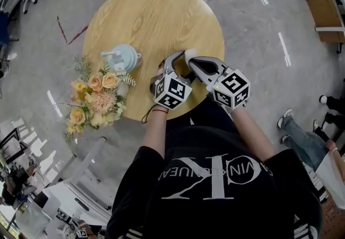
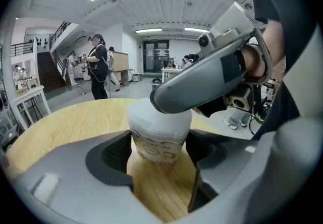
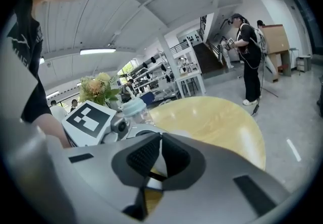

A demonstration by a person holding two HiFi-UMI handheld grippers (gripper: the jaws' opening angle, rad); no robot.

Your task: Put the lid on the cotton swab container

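The cotton swab container (image 2: 160, 150), a small tub with a printed label, stands on the round wooden table (image 2: 75, 122) between the jaws of my left gripper (image 2: 160, 162), which press on its sides. A white lid (image 2: 159, 119) sits on top of it. One of the right gripper's fingers (image 2: 202, 84) lies across the lid. In the right gripper view my right gripper (image 3: 159, 155) is nearly closed on a thin white sliver of the lid (image 3: 158, 165). Seen from the head view, the left gripper (image 1: 173, 65) and the right gripper (image 1: 195, 63) meet near the table's near edge, hiding the container.
A bouquet of pale flowers (image 1: 97, 95) hangs over the table's left edge, with a light-blue capped bottle (image 1: 123, 57) beside it. A person's legs (image 1: 302, 135) and a wooden stand (image 1: 329, 12) are on the floor to the right. People stand in the background.
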